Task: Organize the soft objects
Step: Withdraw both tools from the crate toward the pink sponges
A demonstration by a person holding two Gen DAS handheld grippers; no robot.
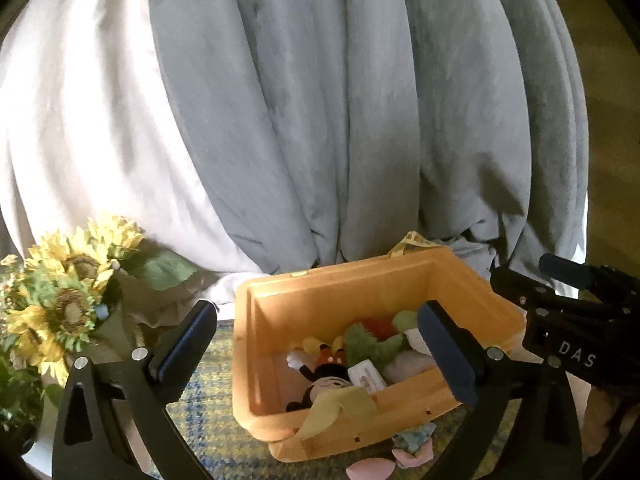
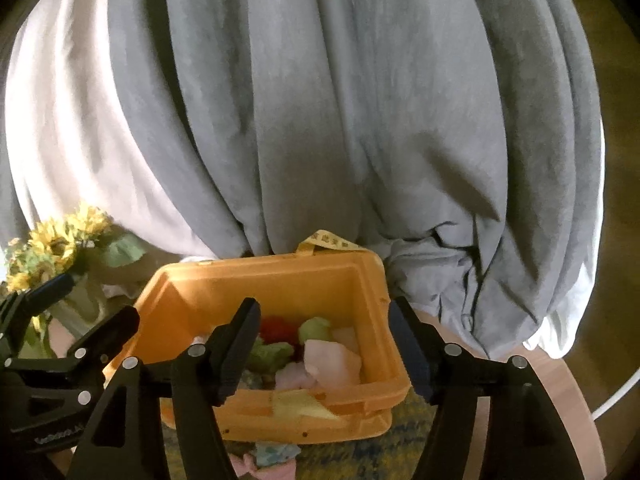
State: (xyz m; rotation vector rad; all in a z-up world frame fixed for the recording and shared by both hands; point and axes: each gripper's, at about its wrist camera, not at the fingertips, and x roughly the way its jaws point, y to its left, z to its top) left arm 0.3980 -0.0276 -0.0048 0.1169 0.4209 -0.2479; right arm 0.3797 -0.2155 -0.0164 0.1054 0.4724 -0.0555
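An orange plastic bin stands on a woven mat and holds soft toys: a black mouse plush, a green plush and pale pink cloth. A yellow cloth hangs over its near rim. The bin also shows in the right wrist view. My left gripper is open and empty, hovering over the bin. My right gripper is open and empty, just above the bin's near side. Pink and pale blue soft pieces lie on the mat in front of the bin.
Grey curtains and a white one hang close behind the bin. A vase of sunflowers stands at the left. The blue-yellow mat covers a round wooden table.
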